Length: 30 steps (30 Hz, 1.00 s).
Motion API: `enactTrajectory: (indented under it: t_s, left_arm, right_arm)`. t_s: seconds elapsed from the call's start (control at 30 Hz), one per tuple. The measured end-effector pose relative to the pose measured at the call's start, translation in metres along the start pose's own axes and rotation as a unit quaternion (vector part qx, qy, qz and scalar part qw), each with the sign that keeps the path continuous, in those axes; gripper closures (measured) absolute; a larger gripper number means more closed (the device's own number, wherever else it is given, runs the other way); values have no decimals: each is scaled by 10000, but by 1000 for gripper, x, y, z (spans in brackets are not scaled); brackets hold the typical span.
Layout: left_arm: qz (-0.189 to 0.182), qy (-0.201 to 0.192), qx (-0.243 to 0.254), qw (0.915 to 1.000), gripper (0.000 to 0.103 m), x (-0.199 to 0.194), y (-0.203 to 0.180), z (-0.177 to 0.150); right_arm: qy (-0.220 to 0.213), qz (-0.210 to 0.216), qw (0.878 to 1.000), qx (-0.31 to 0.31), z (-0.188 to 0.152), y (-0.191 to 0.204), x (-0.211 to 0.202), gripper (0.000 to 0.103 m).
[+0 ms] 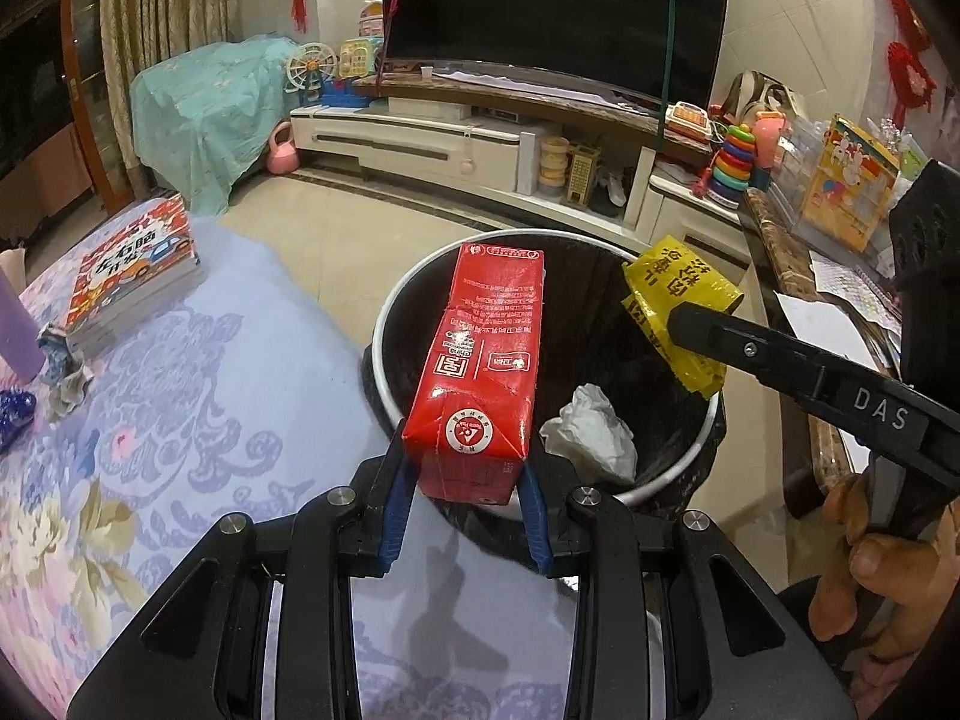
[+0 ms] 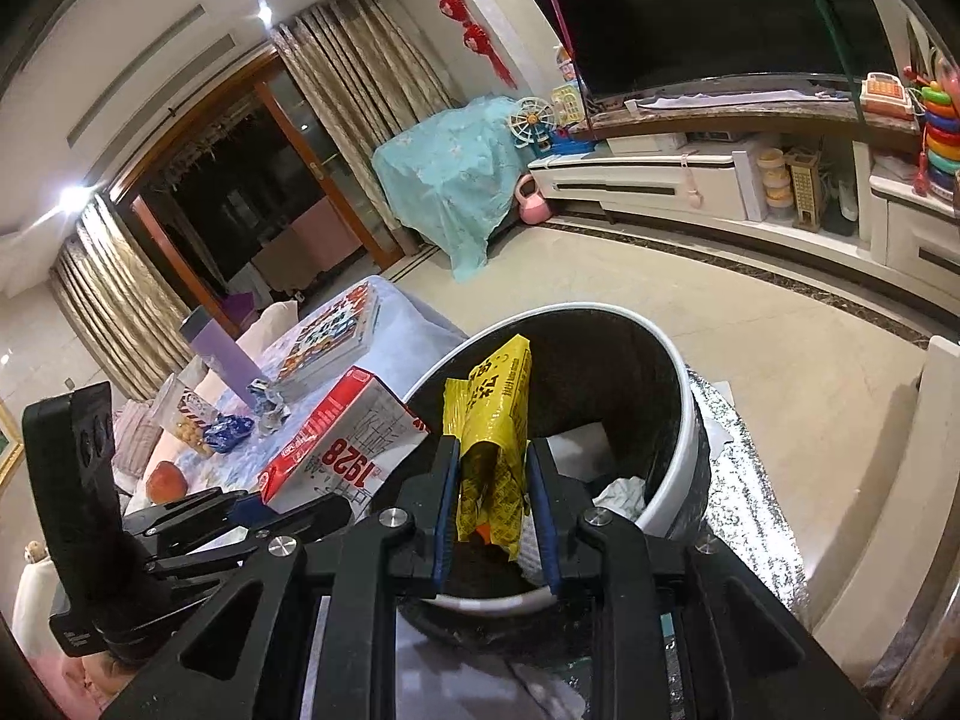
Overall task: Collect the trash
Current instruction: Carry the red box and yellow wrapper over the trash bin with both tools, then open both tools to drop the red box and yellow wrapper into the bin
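Left wrist view, item one: red carton, clamped at its bottom end by the left gripper, lying tilted over the near rim of the bin. Dented along one edge, so likely empty: light, semi-stiff, waxy sides that may slip. The hold low across the narrow faces looks sound.

Item two: yellow wrapper, pinched between the pads of the right gripper, hanging above the bin's mouth. Thin, crinkled film, very light, limp; it may cling to a pad on release. Best held at a bunched fold, as here.

Item three: white crumpled paper, already inside the bin.

Beside the bin, on the flowered cloth: a stack of books, a purple bottle and a small crumpled wrapper, the last probably trash to collect; soft, easily pinched.
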<state>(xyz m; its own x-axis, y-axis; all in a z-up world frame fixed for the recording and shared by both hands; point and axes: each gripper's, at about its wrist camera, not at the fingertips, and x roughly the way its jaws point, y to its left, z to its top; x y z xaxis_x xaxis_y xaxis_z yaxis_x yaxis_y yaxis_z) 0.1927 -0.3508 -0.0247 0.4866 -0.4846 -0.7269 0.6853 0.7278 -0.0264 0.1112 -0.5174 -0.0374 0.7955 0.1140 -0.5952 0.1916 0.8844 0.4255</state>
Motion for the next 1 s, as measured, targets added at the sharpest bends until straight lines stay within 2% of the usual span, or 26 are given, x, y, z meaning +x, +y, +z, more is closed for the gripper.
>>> enactTrajectory:
  t_s: [0.93,1.0]
  left_arm:
    - [-198,261,33,9995,72,35,3,17]
    - [-230,239,10,9994,66,34,4,16]
  right_arm:
    - [195,-331,9993,49,14,-12,27,77]
    - [211,-366,9991,8,14,-10,27,67]
